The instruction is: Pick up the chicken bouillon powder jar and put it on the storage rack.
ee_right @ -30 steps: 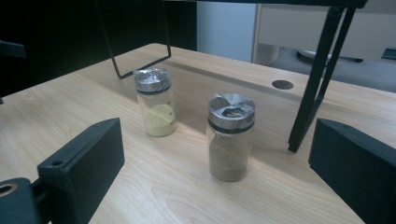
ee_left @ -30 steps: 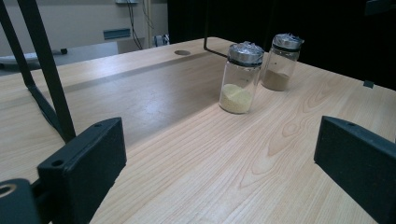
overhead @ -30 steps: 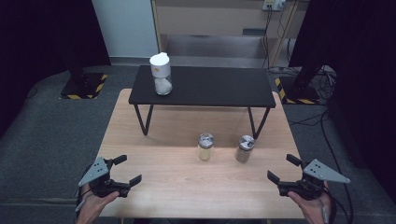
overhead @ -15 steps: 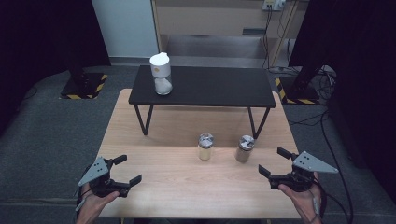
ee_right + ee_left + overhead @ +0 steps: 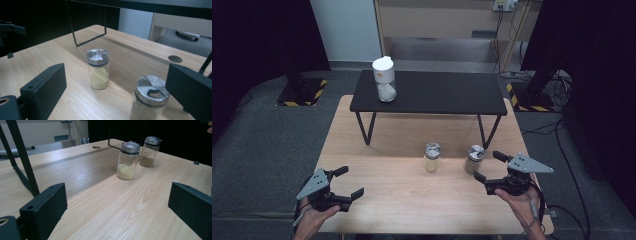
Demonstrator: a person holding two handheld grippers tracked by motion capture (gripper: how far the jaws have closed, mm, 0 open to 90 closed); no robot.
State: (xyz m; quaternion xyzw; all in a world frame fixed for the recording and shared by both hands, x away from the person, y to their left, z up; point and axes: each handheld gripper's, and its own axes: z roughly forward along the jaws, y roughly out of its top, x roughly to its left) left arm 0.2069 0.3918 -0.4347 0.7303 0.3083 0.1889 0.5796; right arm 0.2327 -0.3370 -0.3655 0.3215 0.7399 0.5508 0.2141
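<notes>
**Two shakers, right gripper closing in**

Two small clear glass shaker jars with foil-wrapped silver lids stand side by side on the pale wooden table [image 5: 412, 195], in front of the black low shelf [image 5: 432, 92]; no lettering is readable on either. The right gripper [image 5: 489, 167], jaws spread and empty, sits just beside the jar of pale brownish powder [image 5: 474, 159]. The jar of yellow powder [image 5: 431, 157] stands to that jar's left. The left gripper [image 5: 348, 182], jaws also spread and empty, rests well apart at the near left. Farthest off, a white-capped clear jar [image 5: 384, 79] stands on the shelf.
</notes>
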